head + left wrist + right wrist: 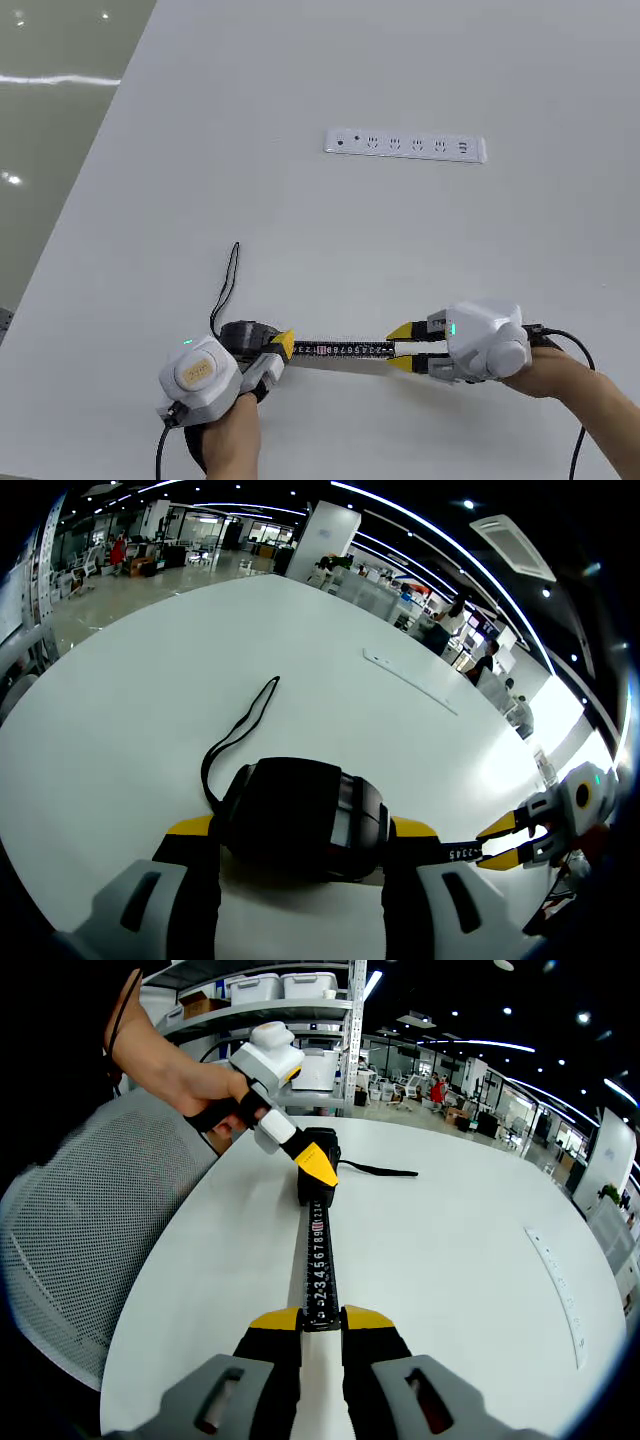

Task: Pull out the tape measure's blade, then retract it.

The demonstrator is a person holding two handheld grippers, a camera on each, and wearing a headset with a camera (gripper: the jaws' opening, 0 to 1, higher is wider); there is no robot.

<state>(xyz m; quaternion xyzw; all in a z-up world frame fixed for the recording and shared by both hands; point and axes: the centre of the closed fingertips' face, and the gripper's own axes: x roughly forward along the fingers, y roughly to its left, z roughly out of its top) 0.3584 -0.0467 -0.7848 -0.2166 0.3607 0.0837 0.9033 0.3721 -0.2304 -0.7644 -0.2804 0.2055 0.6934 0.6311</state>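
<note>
A black tape measure (pixel 250 338) lies on the white table (pixel 400 230), its body clamped between the yellow-tipped jaws of my left gripper (pixel 268 350). The left gripper view shows the black case (pixel 300 815) held between the fingers (pixel 190 830). Its black blade (pixel 345 349) runs right to my right gripper (pixel 401 347), which is shut on the blade's end. In the right gripper view the numbered blade (pixel 319 1260) stretches from my right gripper (pixel 321 1320) to the case (pixel 318 1165). A black wrist strap (pixel 226 285) trails away from the case.
A white power strip (pixel 405 145) lies flat farther back on the table. Cables hang from both grippers toward me. The table's left edge (pixel 90 190) borders a shiny floor. A mesh chair (pixel 90 1230) stands beside the table.
</note>
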